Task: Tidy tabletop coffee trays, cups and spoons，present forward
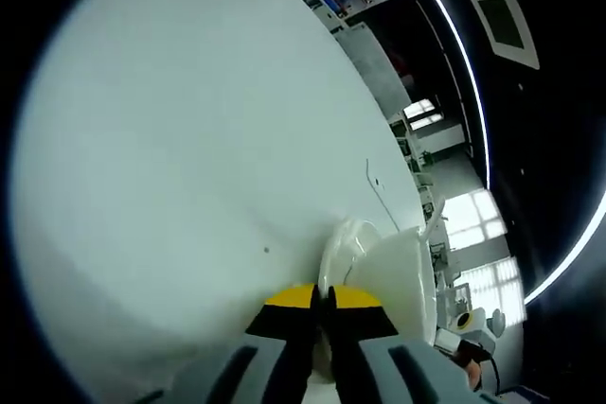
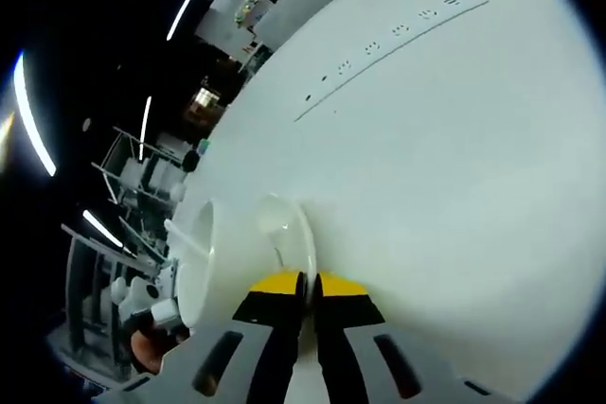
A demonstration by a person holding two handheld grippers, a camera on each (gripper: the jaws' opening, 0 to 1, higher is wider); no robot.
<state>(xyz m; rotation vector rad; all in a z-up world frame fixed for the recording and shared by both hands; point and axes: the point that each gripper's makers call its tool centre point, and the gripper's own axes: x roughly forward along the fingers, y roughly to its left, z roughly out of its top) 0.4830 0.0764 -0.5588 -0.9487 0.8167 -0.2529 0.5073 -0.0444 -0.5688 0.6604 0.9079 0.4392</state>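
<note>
Saucer (image 1: 343, 245) pinched at opposite rims by both grippers.
Left gripper (image 1: 323, 302) and right gripper (image 2: 307, 288) each clench its edge; cup (image 1: 402, 276) sits on it, above the white table (image 1: 189, 158), equally near both.

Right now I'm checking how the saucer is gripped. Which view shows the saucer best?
The right gripper view: the saucer shows its rim and inner face, pinched at the edge by the right gripper, beside the cup. In the left gripper view the saucer shows narrower, partly behind the cup, clamped by the left gripper.
</note>
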